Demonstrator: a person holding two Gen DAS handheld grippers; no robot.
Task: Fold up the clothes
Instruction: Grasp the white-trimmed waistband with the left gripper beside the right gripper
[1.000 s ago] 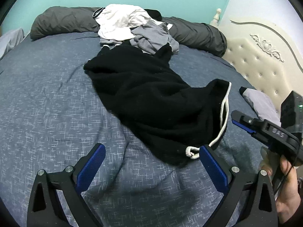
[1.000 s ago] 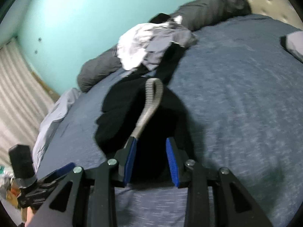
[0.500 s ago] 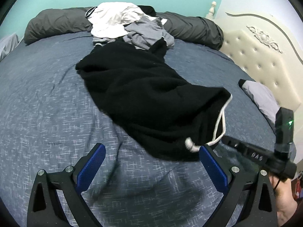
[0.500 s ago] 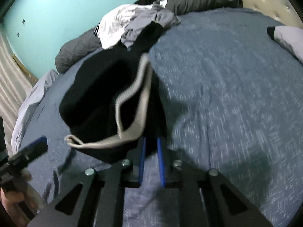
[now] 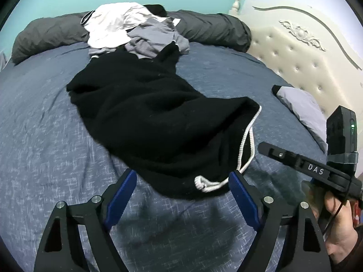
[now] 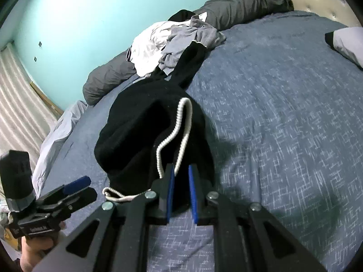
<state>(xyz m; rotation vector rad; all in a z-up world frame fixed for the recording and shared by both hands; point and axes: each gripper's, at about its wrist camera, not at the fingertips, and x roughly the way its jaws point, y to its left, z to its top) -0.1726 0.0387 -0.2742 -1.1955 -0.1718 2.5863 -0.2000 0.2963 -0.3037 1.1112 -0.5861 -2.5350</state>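
Observation:
A black garment (image 5: 145,113) with a white drawstring (image 5: 246,145) lies stretched across the blue bedspread (image 5: 45,117). My left gripper (image 5: 182,176) hovers at the garment's near hem. Its jaws are wide and closing, with the hem and the cord's knot between them, and the pads do not press on it. My right gripper (image 6: 181,168) is shut on the black garment (image 6: 140,136) at its corded edge, beside the drawstring (image 6: 179,122). In the left wrist view the right gripper (image 5: 295,161) comes in from the right, held by a hand.
A pile of white and grey clothes (image 5: 127,29) sits at the far side against a dark grey rolled duvet (image 5: 211,27). A folded grey piece (image 5: 301,108) lies near the cream tufted headboard (image 5: 295,52). A striped curtain (image 6: 20,104) hangs at the left.
My right gripper has shut on the garment's corded edge and sunk a little with it. The left gripper has come up to the near hem and its jaws have narrowed.

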